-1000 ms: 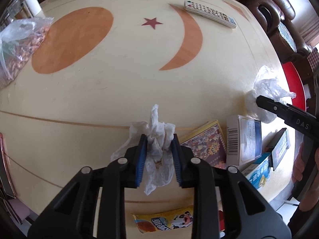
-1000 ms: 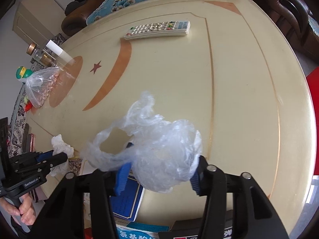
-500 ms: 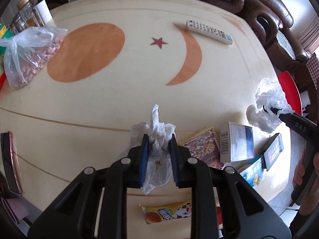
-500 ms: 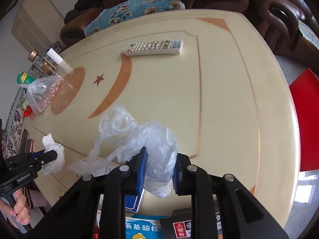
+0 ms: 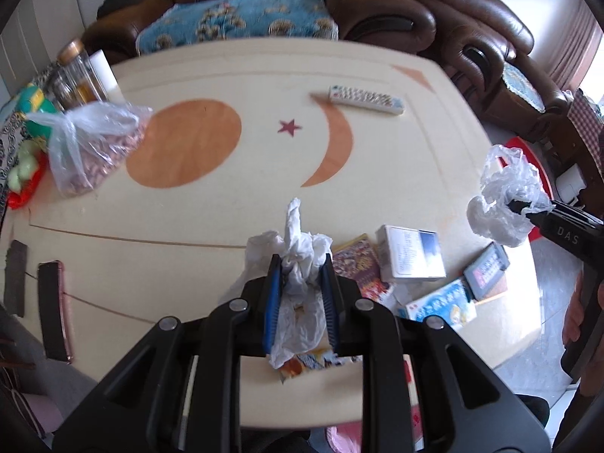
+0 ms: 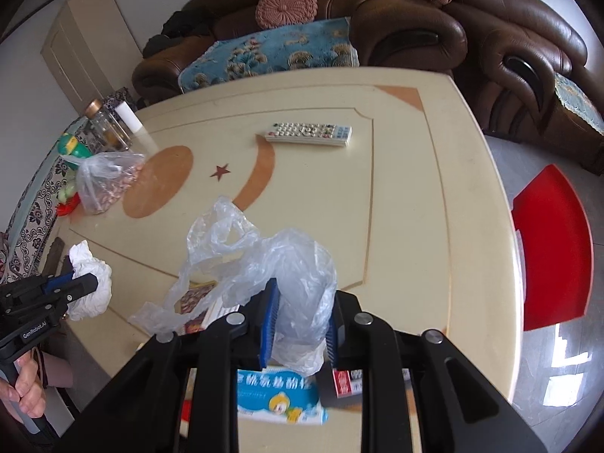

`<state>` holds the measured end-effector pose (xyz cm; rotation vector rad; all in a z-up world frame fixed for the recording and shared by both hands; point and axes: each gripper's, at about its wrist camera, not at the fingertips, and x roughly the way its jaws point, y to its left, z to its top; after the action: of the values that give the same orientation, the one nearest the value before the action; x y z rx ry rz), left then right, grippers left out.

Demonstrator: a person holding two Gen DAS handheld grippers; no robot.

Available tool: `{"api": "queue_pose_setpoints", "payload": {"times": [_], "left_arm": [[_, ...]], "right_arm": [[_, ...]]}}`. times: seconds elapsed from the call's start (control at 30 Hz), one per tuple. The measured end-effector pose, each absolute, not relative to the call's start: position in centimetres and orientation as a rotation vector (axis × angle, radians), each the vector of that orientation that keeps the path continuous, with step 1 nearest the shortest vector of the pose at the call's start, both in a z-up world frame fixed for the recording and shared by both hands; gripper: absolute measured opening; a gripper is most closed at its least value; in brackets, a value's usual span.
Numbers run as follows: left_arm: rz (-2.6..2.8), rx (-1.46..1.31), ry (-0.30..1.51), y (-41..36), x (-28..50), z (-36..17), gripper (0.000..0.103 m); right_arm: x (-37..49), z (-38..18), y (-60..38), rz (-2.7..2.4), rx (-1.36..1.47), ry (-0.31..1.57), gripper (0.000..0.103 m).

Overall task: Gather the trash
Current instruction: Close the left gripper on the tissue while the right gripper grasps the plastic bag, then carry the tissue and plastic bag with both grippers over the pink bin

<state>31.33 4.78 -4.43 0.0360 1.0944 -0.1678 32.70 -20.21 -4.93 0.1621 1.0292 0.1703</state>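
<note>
Left gripper (image 5: 300,283): black two-finger claw with blue pads, clamped on a crumpled white paper tissue (image 5: 300,260); the tissue bulges above and hangs below the pads, held above the table.
Right gripper (image 6: 300,322): same build, jaws closed on a crumpled clear thin plastic bag (image 6: 264,260); the bag balloons up and to the left of the fingers, held clear of the tabletop.
Cross views: the right wrist camera shows the tissue in the left gripper at its left edge, a hand (image 6: 22,389) on the handle; the left wrist camera shows the plastic bag at its right edge.
Table (image 5: 264,196): cream, rounded, with orange circle, crescent and red star inlays.
Near edge: a white cardboard box (image 5: 409,258), a blue-and-white carton (image 5: 439,304), a dark small box (image 5: 487,270) and a colourful printed packet (image 5: 358,266) lie close together under the grippers.
Far side: a white remote control (image 5: 366,99) lies near the crescent's tip.
Left side: a tied clear bag of pinkish nuts (image 5: 94,147), glass jars (image 5: 77,79) behind it.
Beyond the table: brown leather sofa (image 6: 434,34) with a blue patterned cover.
</note>
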Motion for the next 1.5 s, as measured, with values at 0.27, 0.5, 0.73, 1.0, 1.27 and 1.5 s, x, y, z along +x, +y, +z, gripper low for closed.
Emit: {"api": "queue_pose_setpoints", "payload": {"times": [0.27,0.5,0.73,1.0,1.27,1.5], "left_arm": [[-0.185,0.048,1.026,4.7,26.8,-0.6,0.021],[-0.201,0.070,0.975,4.0,22.6,2.2,0.021],[-0.237,0.104,0.933,2.5,18.6,4.0,0.021],[-0.281,0.139,0.907,0.7,14.7,4.7,0.021],[-0.330,0.180,0.887,-1.2,11.6,4.7,0.021],[-0.369,0.214,0.895,-2.6,9.3,3.5,0.021]], "right_arm": [[27.9,-1.4,-20.6,0.142,0.126,0.985,0.022],[22.8,1.6,-20.8,0.139,0.103,0.937,0.022],[17.4,3.8,-21.2,0.152,0.089,0.901,0.022],[12.8,5.8,-21.5,0.161,0.070,0.862,0.022],[8.6,6.0,-21.0,0.179,0.031,0.850,0.022],[5.7,6.0,-20.3,0.191,-0.003,0.838,0.022]]}}
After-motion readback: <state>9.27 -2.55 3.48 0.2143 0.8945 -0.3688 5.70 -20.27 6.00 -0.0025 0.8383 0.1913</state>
